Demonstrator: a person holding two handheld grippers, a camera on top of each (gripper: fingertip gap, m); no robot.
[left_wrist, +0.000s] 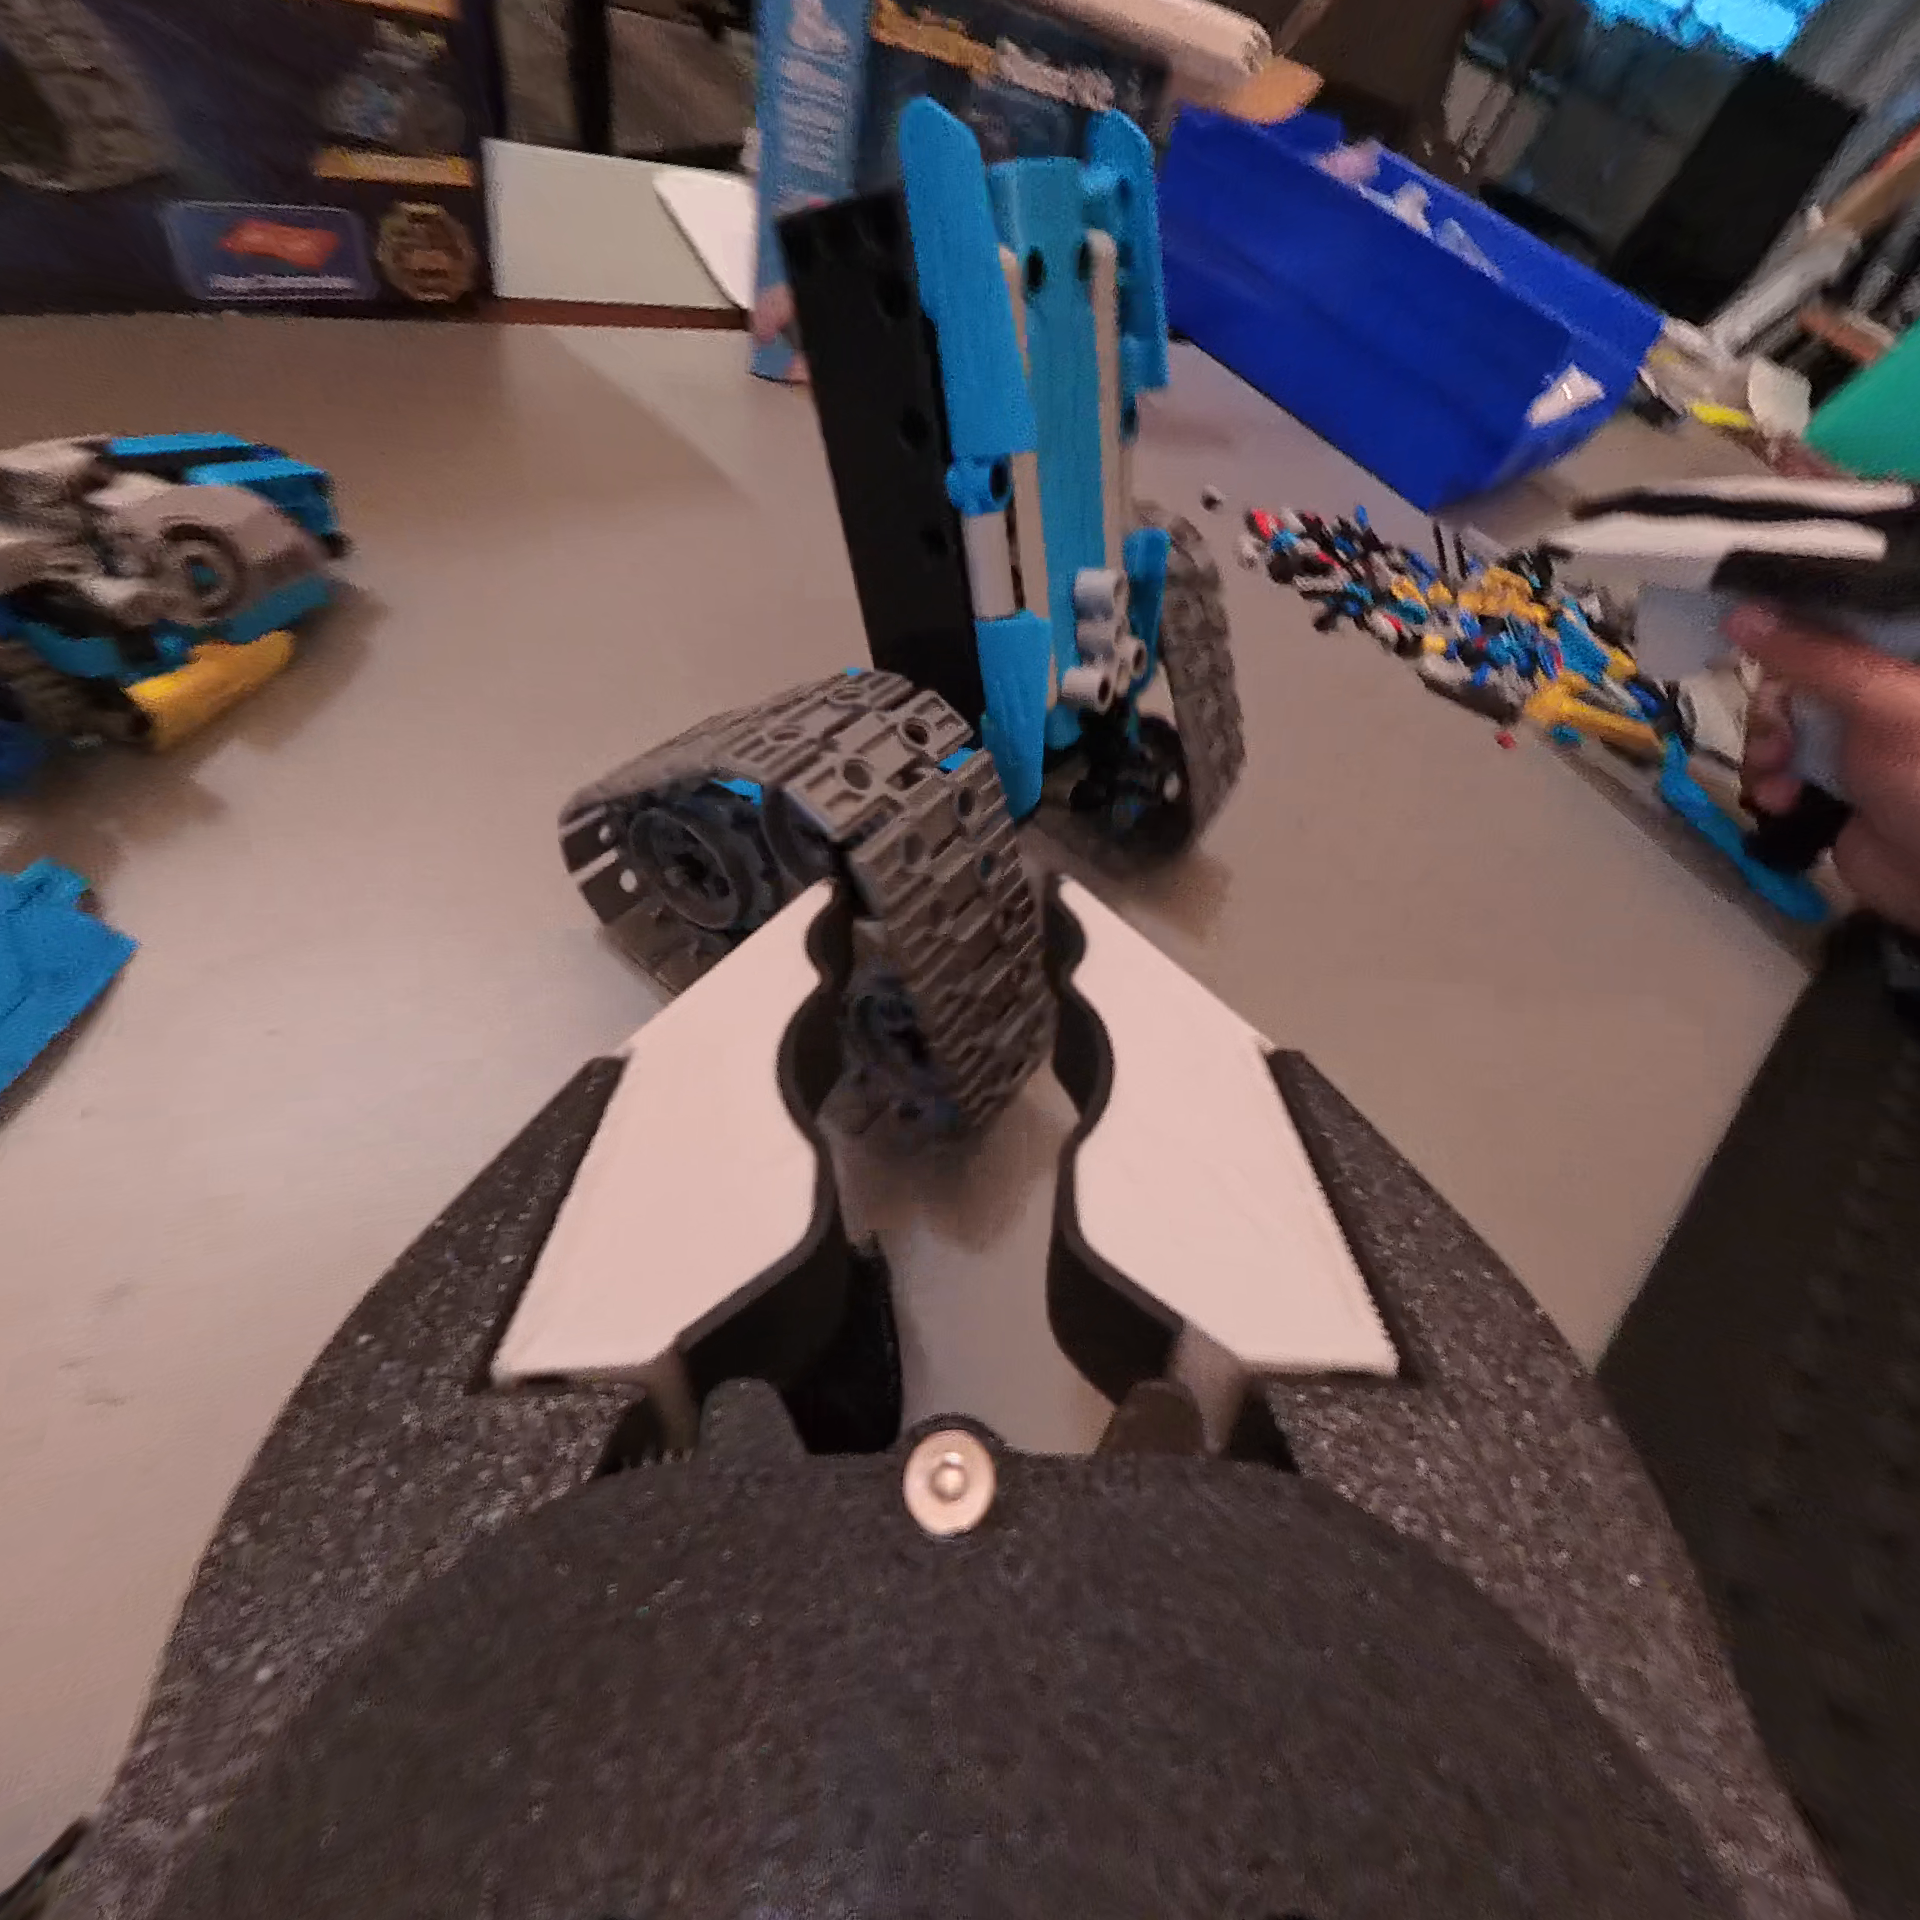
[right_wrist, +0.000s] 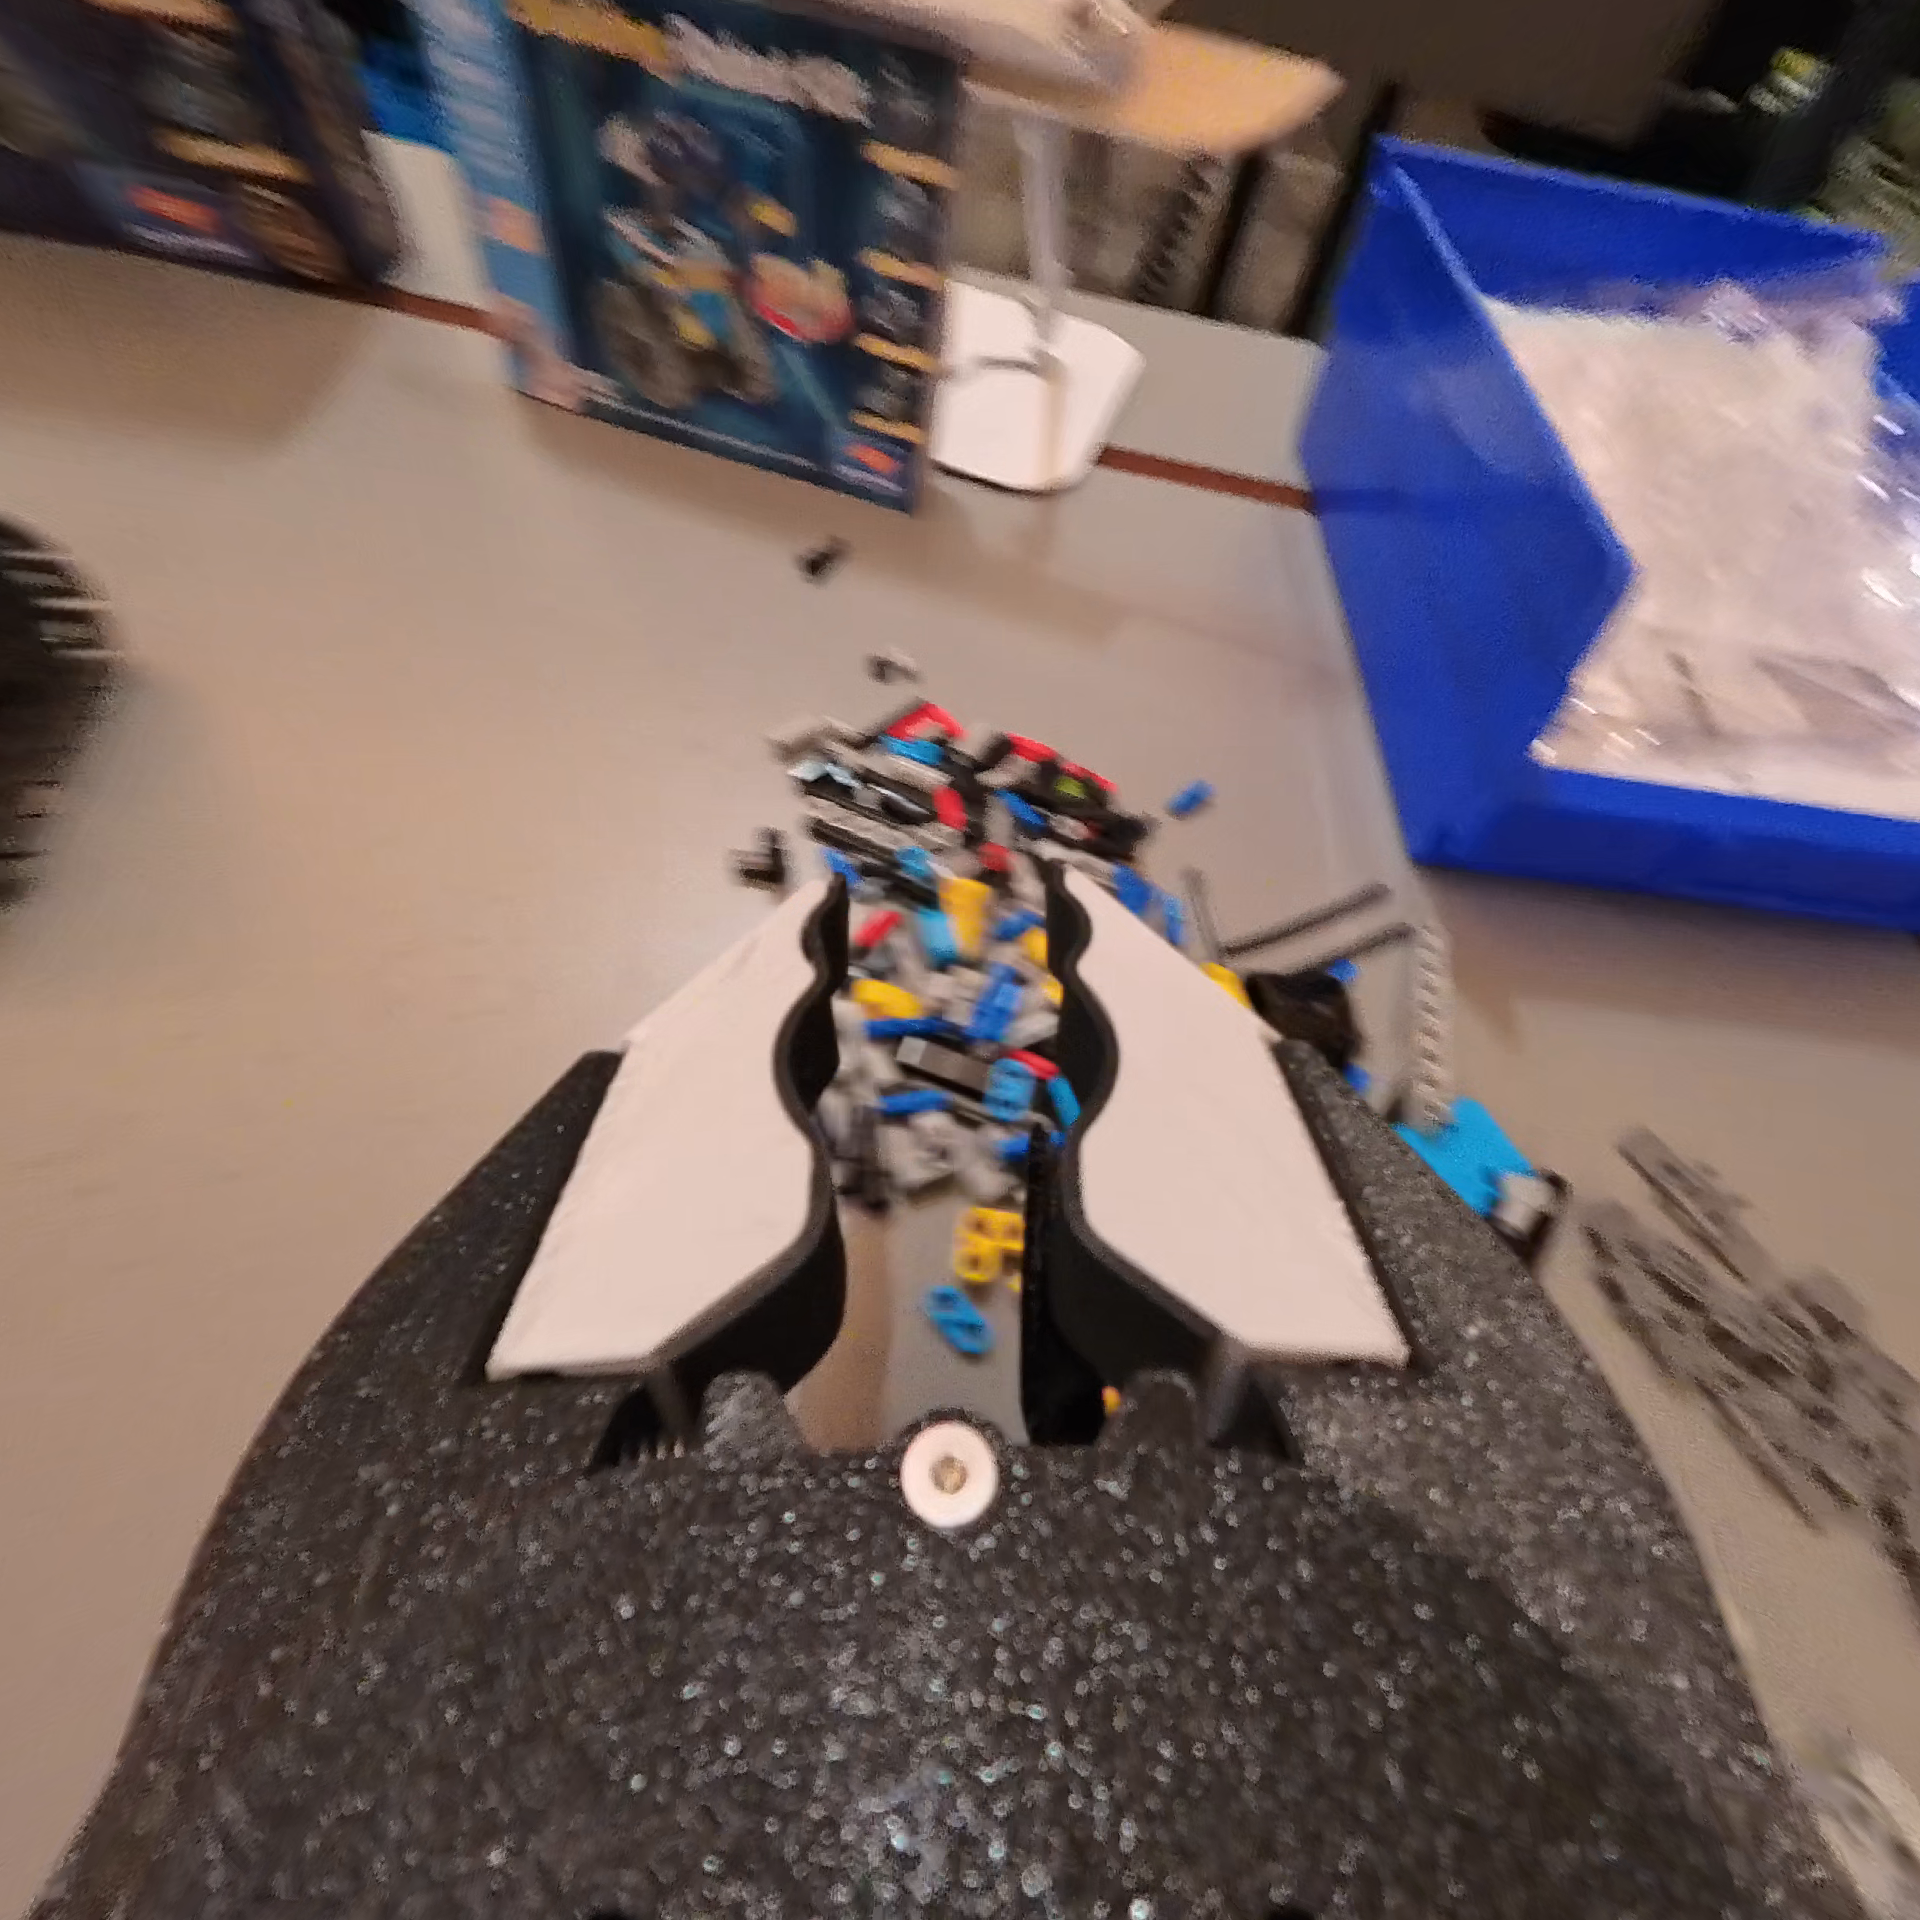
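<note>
In the left wrist view my left gripper (left_wrist: 945, 896) is shut on a grey rubber-like track (left_wrist: 940, 966) of a blue and black brick-built tracked model (left_wrist: 1049, 436). The model stands tilted up on the table, with a second track (left_wrist: 727, 821) lying to the left. In the right wrist view my right gripper (right_wrist: 943, 883) is open and empty, hovering over a pile of small coloured pieces (right_wrist: 956, 997). That pile also shows in the left wrist view (left_wrist: 1455, 613), next to the right gripper (left_wrist: 1745, 551) held by a hand (left_wrist: 1860, 769).
A blue bin (right_wrist: 1455, 582) with clear bags stands at the right and also shows in the left wrist view (left_wrist: 1382, 312). A printed box (right_wrist: 727, 260) and white cup (right_wrist: 1023, 416) stand at the back. Another model (left_wrist: 156, 592) lies left. Loose grey track links (right_wrist: 1766, 1351) lie at the right. The left gripper's tips are roughly 35 centimeters from the right gripper's.
</note>
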